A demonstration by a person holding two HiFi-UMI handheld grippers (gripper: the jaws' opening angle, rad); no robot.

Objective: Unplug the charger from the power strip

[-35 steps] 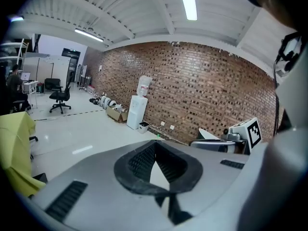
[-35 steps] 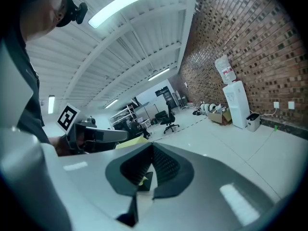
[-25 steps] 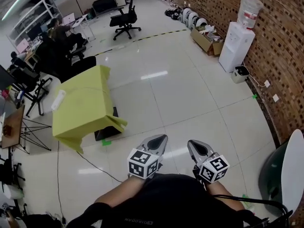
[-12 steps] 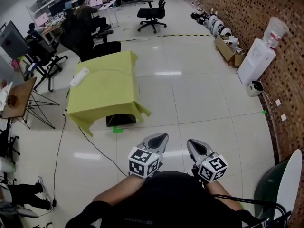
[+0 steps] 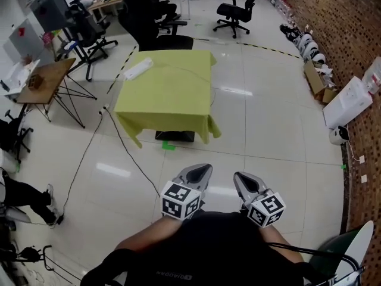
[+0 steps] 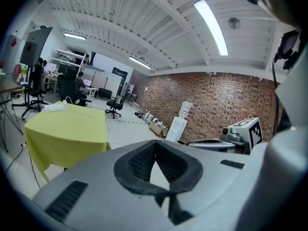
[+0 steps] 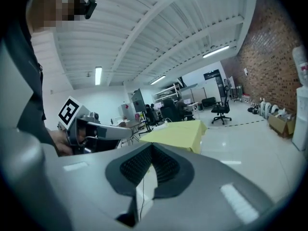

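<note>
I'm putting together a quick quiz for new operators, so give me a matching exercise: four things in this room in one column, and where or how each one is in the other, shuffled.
Things:
1. power strip
2. water dispenser
3. wooden side table
4. right tongs

Place or state:
a. on the floor to the left of the yellow table
b. lying on the yellow table, near its far left corner
c. shut and empty, close in front of the person
d. against the brick wall

Pairs: 1-b, 2-d, 3-a, 4-c
</note>
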